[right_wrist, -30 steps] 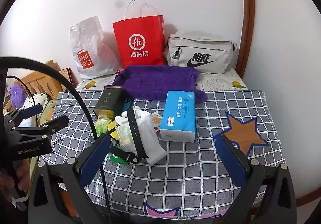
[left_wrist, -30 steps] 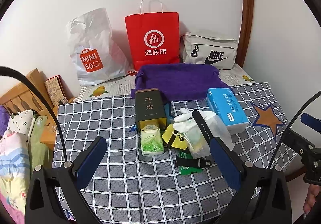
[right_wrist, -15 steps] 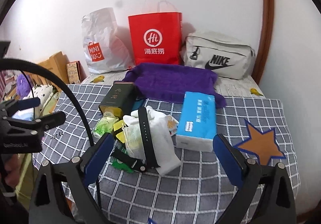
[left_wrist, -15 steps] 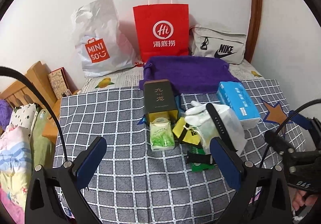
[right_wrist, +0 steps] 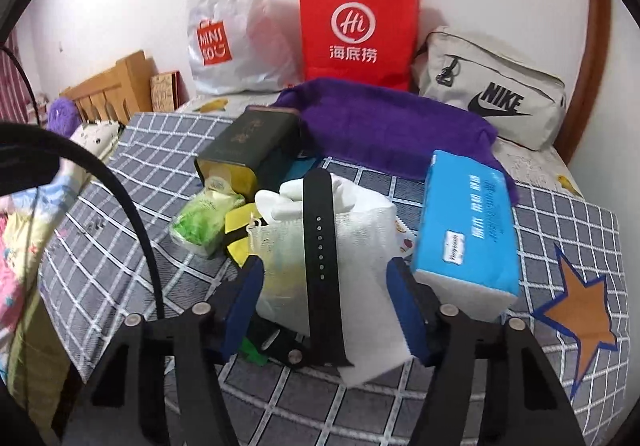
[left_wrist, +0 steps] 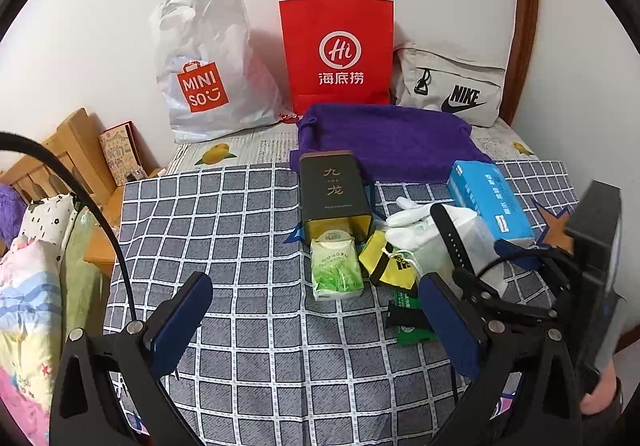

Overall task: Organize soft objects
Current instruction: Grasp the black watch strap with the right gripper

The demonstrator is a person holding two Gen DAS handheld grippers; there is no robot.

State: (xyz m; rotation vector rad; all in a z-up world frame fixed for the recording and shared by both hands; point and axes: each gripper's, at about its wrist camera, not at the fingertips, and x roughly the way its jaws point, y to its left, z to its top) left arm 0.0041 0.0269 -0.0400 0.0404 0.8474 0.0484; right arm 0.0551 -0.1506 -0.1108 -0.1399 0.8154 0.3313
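Left wrist view: the left claw [left_wrist: 316,320] hangs wide open over the checked cloth [left_wrist: 224,214] on the counter, nothing between its pads, hardly shifted from a second ago. What is new here is at the right edge: the right claw's dark frame has swung in close beside the pile, where a second ago it sat far out at the margin. The pile itself lies as before: black tea tin [left_wrist: 334,198], green packet [left_wrist: 337,270], white glove [left_wrist: 420,212] with the black strap [left_wrist: 452,238] across it, blue tissue pack [left_wrist: 490,198] just beside.

Right wrist view: big change. The right claw [right_wrist: 324,306] has dropped down onto the pile and its jaws are closing, now bracketing the white bag [right_wrist: 360,246] and the strap draped over it. The blue pads sit at either flank; I cannot tell if they press yet, so call it not gripped. In my judgement this is the first pick of the soft items, and the loose strap may slide off on the lift.
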